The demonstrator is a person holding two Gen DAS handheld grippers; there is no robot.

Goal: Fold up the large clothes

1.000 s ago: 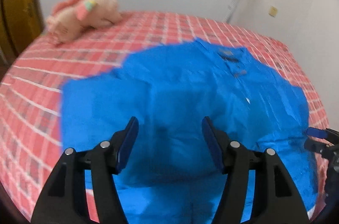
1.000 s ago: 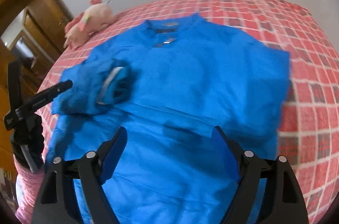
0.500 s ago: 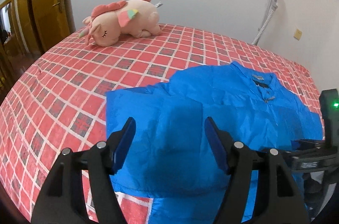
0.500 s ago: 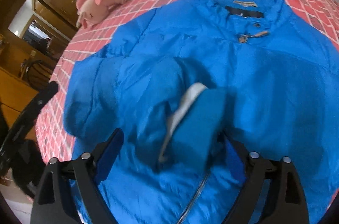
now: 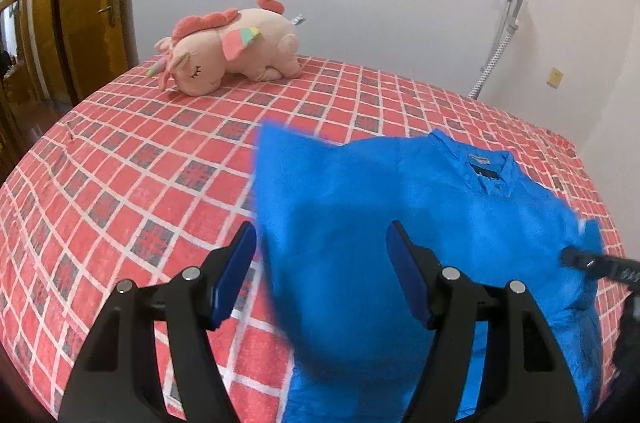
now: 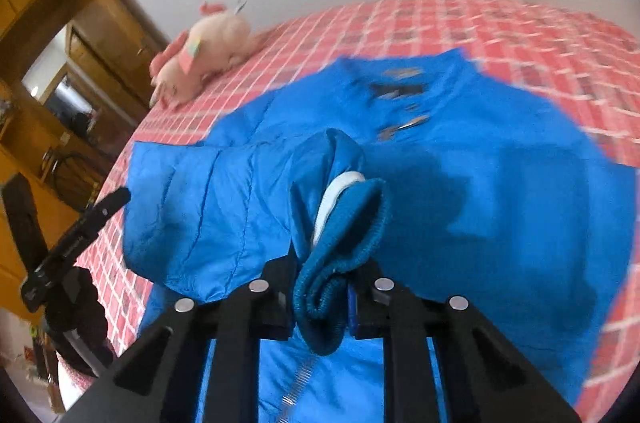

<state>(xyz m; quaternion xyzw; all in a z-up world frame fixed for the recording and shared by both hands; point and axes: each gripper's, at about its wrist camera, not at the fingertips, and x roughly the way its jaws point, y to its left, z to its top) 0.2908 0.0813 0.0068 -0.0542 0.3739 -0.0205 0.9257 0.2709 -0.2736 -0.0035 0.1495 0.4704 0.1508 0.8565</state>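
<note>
The blue jacket (image 5: 420,223) lies on the bed (image 5: 120,183), your right gripper (image 6: 322,297) pinches its cuff (image 6: 340,251) at 6 o'clock, and your left gripper (image 5: 320,275) is wide open.

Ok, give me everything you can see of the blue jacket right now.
The blue jacket is shiny, thin-looking fabric with a stand collar, dark neck label and metal zip. It lies front-up on the red checked bedspread. Its ribbed knit cuff is pinched in the shut right hand-held gripper, the sleeve drawn over the body.
</note>
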